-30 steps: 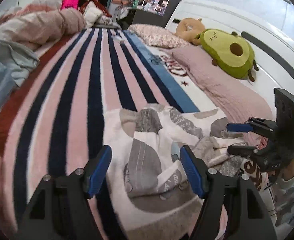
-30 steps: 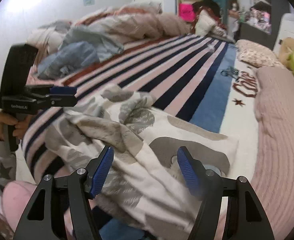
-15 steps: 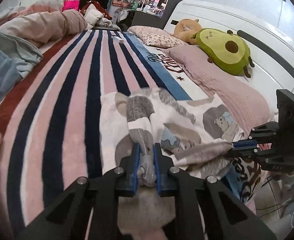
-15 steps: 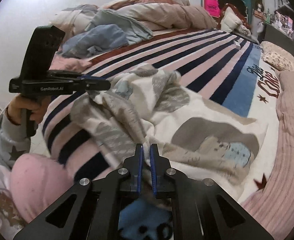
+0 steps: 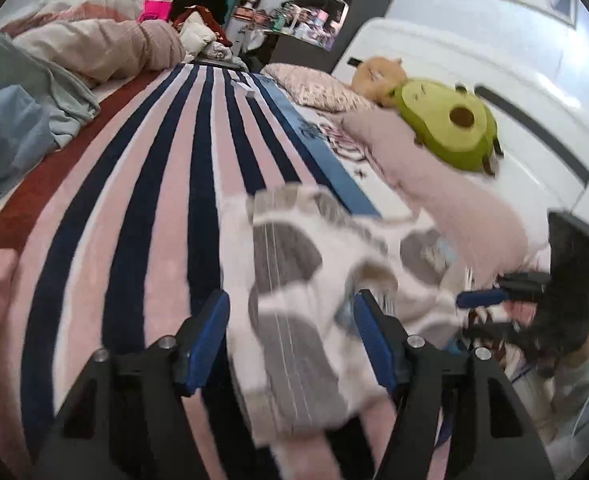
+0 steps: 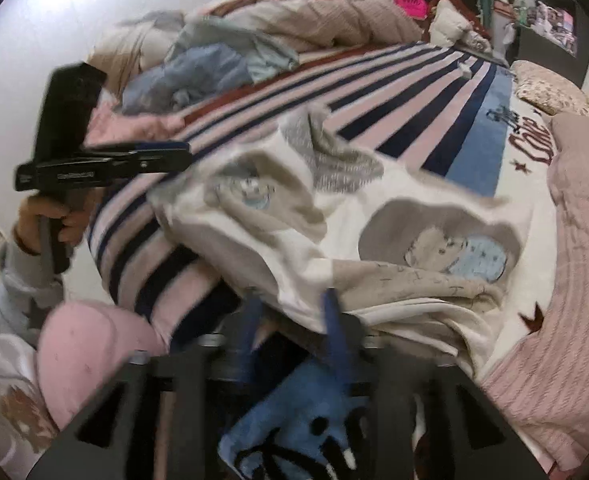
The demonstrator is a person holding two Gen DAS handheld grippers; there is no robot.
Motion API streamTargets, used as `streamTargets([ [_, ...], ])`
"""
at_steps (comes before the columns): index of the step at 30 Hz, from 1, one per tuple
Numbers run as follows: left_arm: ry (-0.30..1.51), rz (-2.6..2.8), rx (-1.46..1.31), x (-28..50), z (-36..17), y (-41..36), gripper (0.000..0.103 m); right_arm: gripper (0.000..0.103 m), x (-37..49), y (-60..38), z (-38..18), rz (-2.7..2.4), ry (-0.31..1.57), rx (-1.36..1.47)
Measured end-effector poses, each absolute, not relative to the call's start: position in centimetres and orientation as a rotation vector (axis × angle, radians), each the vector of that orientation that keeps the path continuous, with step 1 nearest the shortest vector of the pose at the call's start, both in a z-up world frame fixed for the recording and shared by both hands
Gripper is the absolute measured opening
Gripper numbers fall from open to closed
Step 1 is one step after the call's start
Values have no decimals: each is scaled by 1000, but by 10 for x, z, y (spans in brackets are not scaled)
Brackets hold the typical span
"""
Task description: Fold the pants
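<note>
The pants [image 5: 294, 308] are white with grey and blue animal prints and lie bunched on the striped bedspread; they also show in the right wrist view [image 6: 334, 232]. My left gripper [image 5: 290, 336] is open, its blue fingers on either side of the near end of the cloth. My right gripper [image 6: 294, 320] is blurred, its jaws parted a little under the cloth's near edge. The left gripper also shows in the right wrist view [image 6: 182, 156], and the right gripper in the left wrist view [image 5: 466, 300].
The bed has a pink, white and navy striped cover [image 5: 166, 200]. Crumpled blue clothes [image 5: 10, 136] and a pink duvet [image 5: 106, 44] lie at the left. An avocado plush [image 5: 446, 124], pillows [image 5: 318, 88] and a white headboard [image 5: 494, 80] are at the right.
Both grippers were shut on the pants half a second ago. The left has opened wide and let go; the right's jaws have parted. The cloth has dropped onto the bed.
</note>
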State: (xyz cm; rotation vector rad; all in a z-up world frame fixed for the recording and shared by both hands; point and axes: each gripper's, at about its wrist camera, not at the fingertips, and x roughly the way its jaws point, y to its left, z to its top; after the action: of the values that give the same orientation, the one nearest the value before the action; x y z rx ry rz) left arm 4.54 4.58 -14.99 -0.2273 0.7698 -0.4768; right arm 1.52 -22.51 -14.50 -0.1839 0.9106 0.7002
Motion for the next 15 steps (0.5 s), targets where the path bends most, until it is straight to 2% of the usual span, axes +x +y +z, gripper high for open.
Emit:
streamTargets([
  [5, 809, -462, -226, 75, -169, 31, 59, 42, 24, -228, -136, 638, 882, -166],
  [7, 821, -472, -237, 80, -176, 27, 56, 42, 28, -230, -140, 622, 897, -159],
  [9, 824, -469, -235, 79, -180, 25, 48, 42, 32, -231, -144, 612, 912, -156],
  [13, 799, -452, -206, 73, -179, 23, 16, 42, 37, -234, -148, 595, 922, -129],
  [15, 780, -439, -192, 69, -175, 25, 13, 42, 40, -236, -149, 584, 920, -113],
])
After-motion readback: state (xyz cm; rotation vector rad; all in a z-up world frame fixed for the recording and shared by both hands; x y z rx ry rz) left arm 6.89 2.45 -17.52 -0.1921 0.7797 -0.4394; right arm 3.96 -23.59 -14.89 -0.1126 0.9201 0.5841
